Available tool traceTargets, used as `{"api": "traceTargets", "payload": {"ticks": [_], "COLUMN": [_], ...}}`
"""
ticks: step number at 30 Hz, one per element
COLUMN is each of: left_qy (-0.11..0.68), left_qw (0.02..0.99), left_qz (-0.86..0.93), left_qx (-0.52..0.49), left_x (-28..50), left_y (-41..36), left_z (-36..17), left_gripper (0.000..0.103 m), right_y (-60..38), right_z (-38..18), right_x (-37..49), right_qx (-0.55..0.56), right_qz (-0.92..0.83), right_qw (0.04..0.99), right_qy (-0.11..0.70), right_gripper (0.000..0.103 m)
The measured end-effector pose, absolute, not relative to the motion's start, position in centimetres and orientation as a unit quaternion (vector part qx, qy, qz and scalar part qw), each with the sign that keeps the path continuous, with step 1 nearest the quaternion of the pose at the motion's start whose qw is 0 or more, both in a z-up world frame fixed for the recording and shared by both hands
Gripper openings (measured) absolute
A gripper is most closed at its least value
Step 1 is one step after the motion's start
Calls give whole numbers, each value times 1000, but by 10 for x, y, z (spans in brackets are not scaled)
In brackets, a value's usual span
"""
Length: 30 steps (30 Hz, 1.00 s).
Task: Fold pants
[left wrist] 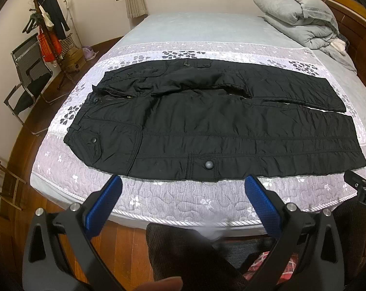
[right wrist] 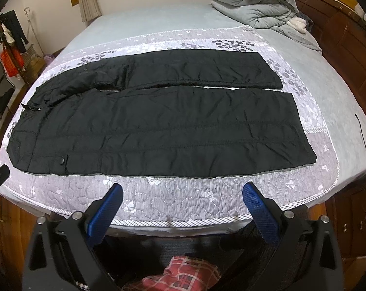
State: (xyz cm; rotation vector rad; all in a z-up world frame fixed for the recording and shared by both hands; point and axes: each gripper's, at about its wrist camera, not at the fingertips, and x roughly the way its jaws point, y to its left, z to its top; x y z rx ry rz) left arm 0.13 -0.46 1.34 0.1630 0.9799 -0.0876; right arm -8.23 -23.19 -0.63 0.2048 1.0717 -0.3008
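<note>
1. pants (left wrist: 207, 126), black and padded, spread flat across quilted bedspread (left wrist: 183, 194), waist to the left, cuffs to the right, both legs side by side with a thin gap between them; unfolded as yet.
2. left gripper (left wrist: 183, 191) and right gripper (right wrist: 183, 191) held spread wide, empty, short of the near hem, touching nothing.
3. likely trouble: puffy, slick fabric slipping from a shallow pinch; a bite taking only the top layer, or catching the bedspread too; far leg already rumpled near the crotch, apt to bunch in a fold.
4. room: near leg close to the bed's front edge, so a dragged hem could slide off; open mattress beyond the pants; grey duvet (right wrist: 253, 2) heaped well apart at the far right; chair (left wrist: 30, 72) and coat rack (left wrist: 44, 29) off to the left, clear of the bed.
</note>
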Motion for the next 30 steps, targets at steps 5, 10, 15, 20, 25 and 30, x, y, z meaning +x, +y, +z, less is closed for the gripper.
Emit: {"api": "traceTargets", "payload": {"ticks": [5,10,15,20,25,30], "left_qy": [471,471,471,472,472,472], "left_qw": [878,878,878,877,876,876], "left_qz": [-43,-43,-43,-44,-44,-45], "left_qx": [79,79,79,80,83,84], "left_x": [0,0,0,0,2,3], "left_y": [-4,-4,-4,-4,-5,-7], "left_z": [12,11,11,8,7,8], "left_gripper": [101,101,101,101,101,101], "right_y": [-233,-233,-234,-235,-235,-236], "right_z": [-7,-11,-13,-14,-15,-16], "right_x": [-82,-82,-82,-82,-81,-81], "right_qx": [98,99,101,102,102,101], "right_qz": [-142,-143,-144,-143,-142,-142], "right_qw": [843,842,840,840,839,840], "right_qy": [509,511,513,514,515,513], "right_gripper": [100,100,100,100,100,100]}}
